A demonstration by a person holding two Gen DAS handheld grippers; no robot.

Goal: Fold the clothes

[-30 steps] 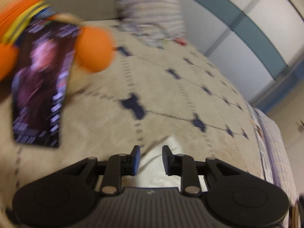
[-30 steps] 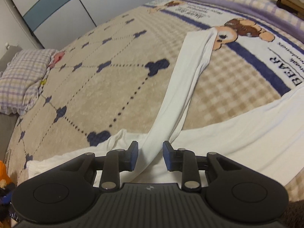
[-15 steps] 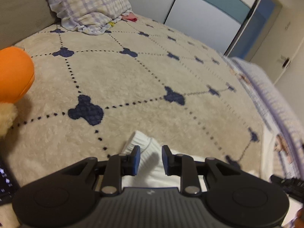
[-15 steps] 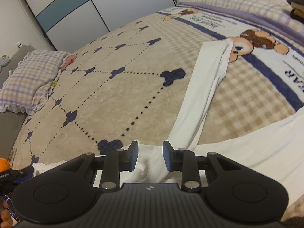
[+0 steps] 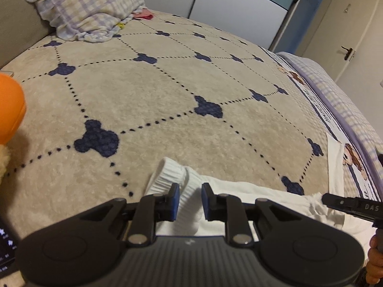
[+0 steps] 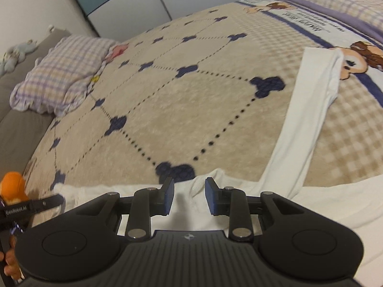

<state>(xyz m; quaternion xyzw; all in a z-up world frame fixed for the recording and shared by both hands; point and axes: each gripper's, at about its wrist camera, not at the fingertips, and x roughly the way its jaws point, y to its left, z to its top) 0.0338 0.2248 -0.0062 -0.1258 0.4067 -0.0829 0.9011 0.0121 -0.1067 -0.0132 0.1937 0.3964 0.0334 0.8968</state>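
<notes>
Bedspread (image 6: 182, 119), "GenRobot.AI" on left claw (image 6: 51, 201)

A wide stretch of beige blanket (image 5: 167, 91) lies bare ahead of both grippers, offering open room to pass. A checked pillow (image 5: 81, 7) sits at the far left edge against the grey headboard (image 6: 16, 110). An orange plush toy (image 5: 9, 112) crowds the near left side. A white garment (image 6: 304, 124) runs across the near edge, one sleeve stretching away on the right. Pale wardrobe doors (image 5: 239, 7) close off the far side.
</notes>
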